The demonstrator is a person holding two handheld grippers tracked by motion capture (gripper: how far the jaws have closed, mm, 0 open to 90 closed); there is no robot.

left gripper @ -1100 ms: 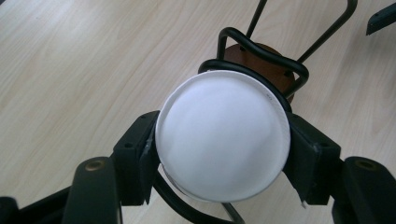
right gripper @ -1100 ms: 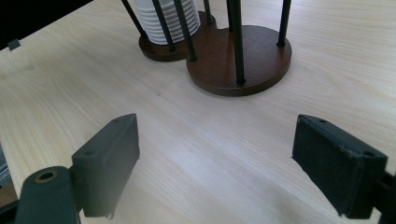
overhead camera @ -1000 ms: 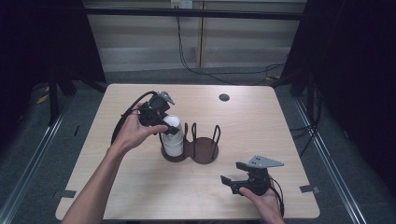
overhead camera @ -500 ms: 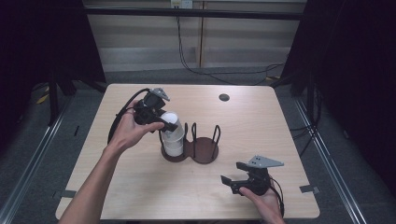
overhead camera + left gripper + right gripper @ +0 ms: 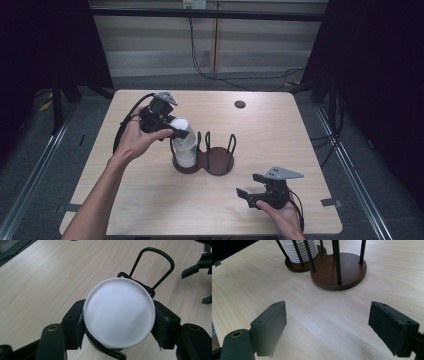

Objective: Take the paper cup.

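A white paper cup (image 5: 179, 126) hangs tilted just above the stack of white cups (image 5: 186, 151), which stands in the left ring of a dark brown two-ring wire holder (image 5: 220, 162). My left gripper (image 5: 176, 131) is shut on this top cup. In the left gripper view the cup's round white end (image 5: 118, 312) faces the camera, and the pads (image 5: 80, 323) press on both of its sides. Near the table's front right, my right gripper (image 5: 248, 186) stands open with nothing between its pads (image 5: 273, 325). The stack (image 5: 300, 250) and the holder's base (image 5: 348, 272) lie ahead of it.
The light wooden table (image 5: 300, 150) has a small dark round hole (image 5: 240, 104) at the back right. The holder's right ring (image 5: 225, 147) holds no cups. Dark floor and metal rails surround the table. A black cable trails from the left gripper.
My left gripper has shifted a little to the left and tipped the top cup away from the stack. The right gripper has stayed in place.
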